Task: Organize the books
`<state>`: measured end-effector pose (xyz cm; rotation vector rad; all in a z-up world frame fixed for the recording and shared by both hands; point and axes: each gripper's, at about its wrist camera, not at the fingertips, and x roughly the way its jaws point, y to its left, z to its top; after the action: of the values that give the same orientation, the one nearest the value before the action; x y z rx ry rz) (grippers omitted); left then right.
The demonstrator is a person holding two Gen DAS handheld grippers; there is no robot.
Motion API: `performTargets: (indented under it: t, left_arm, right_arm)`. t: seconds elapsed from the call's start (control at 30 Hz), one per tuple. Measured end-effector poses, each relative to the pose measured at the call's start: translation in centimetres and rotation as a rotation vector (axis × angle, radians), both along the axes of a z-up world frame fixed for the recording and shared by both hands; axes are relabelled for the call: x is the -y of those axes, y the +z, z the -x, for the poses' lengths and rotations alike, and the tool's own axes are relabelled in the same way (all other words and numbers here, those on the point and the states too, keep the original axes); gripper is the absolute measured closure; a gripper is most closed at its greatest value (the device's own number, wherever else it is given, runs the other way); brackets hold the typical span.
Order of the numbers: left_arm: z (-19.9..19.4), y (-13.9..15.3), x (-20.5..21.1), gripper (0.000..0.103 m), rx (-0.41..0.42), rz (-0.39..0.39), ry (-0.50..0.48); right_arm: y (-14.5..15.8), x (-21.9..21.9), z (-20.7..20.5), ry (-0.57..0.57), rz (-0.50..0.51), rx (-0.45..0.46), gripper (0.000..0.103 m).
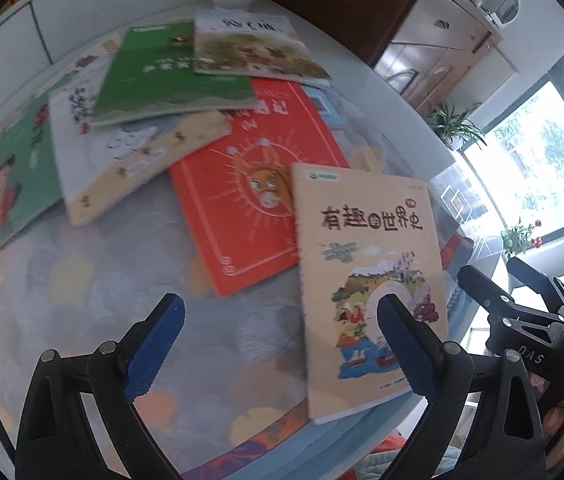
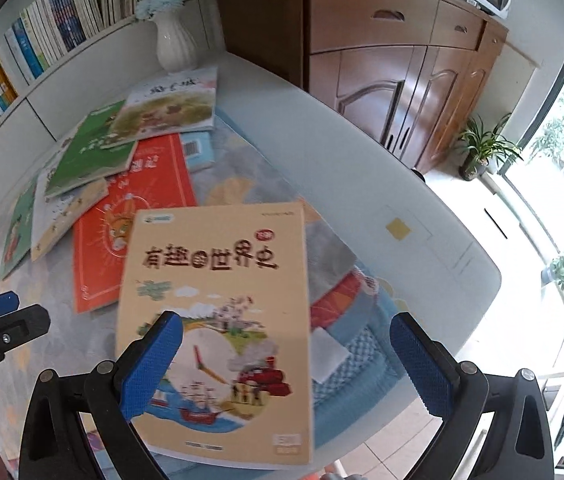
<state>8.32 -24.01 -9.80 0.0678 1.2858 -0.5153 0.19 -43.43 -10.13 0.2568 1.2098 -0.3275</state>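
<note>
A beige picture book (image 1: pixel 366 272) (image 2: pixel 218 312) lies flat at the table's front edge, its near corner hanging over. My right gripper (image 2: pixel 286 322) is open, its fingers spread above the lower half of this book, touching nothing. My left gripper (image 1: pixel 280 308) is open over the patterned cloth to the left, its right finger in front of the book's cover. Behind lies a loose heap: a red book (image 1: pixel 242 200), a green book (image 1: pixel 162 76), a white and tan book (image 1: pixel 122 160), a pale illustrated book (image 1: pixel 250 48) and a green book with a child figure (image 1: pixel 18 176).
A white vase (image 2: pixel 174 40) stands at the table's far end, below a shelf of upright books (image 2: pixel 42 40). A wooden cabinet (image 2: pixel 382 60) and potted plants (image 2: pixel 482 148) stand to the right by a window. The patterned cloth (image 1: pixel 82 300) is bare at front left.
</note>
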Motion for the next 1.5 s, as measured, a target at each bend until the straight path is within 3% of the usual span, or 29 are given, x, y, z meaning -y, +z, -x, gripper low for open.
performTargets:
  t: [0.2,0.57,0.7,0.77,0.9,1.0,1.27,1.5]
  left_arm:
    - [0.2,-2.2,1.2,0.016,-0.035,0.017,0.013]
    - [0.6,-4.0,2.0,0.016,-0.066,0.007,0.0]
    - [1.1,-4.3,2.0,0.018,-0.076,0.025,-0.019]
    - [1.4,-4.5,2.0,0.026,-0.089,0.035,-0.031]
    - [1.7,-5.7,1.9,0.044,-0.141,0.053,-0.035]
    - [1.9,-6.5,1.7,0.049,-0.173,0.068,-0.036]
    - [2.2,-6.8,1.8,0.049,-0.159,0.067,-0.071]
    - [2.0,-6.6,2.8,0.051,-0.165,0.099,-0.101]
  right_arm:
    - [-1.9,1.4,0.2,-0.009,-0.051,-0.053,0.0]
    - [-4.7,1.9,-0.1,0.018,-0.098,-0.124,0.002]
    - [-5.4,1.8,-0.3,0.035,-0.122,-0.138,0.01]
    - [-5.8,1.6,-0.4,0.043,-0.142,-0.146,0.017]
    - [-6.4,1.4,-0.2,0.053,-0.163,-0.158,0.041]
    - [-6.3,1.1,-0.2,0.076,-0.163,-0.144,0.046]
    - [-6.2,0.8,-0.1,0.082,-0.154,-0.143,0.047]
    - [-6.8,1.0,-0.5,0.085,-0.263,-0.136,0.045]
